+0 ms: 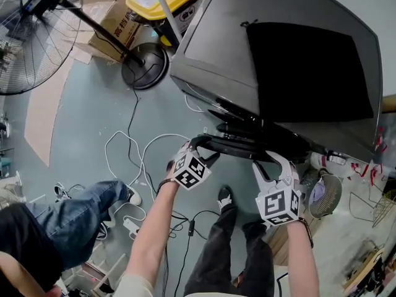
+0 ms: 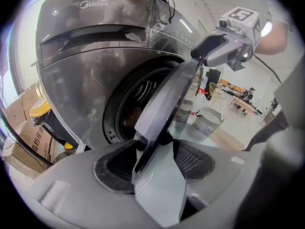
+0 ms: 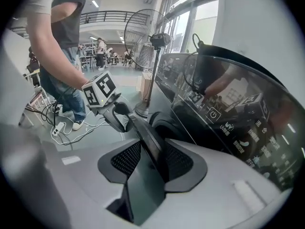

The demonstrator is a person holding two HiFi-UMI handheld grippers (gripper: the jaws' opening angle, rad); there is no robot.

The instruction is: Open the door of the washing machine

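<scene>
Left gripper [image 1: 206, 148] and right gripper [image 1: 273, 163] both pinched door [image 1: 242, 143] edge. Door stood partly open on washer [image 1: 216, 48].

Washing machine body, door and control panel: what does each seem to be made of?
Body: looks like silver-grey painted metal, with a satin sheen and soft reflections; it could be plastic. Door: dark rim, probably moulded plastic; its face is smooth and glossy, like glass or clear plastic. Control panel: glossy black plastic or glass that mirrors the room, with white printed icons.
</scene>
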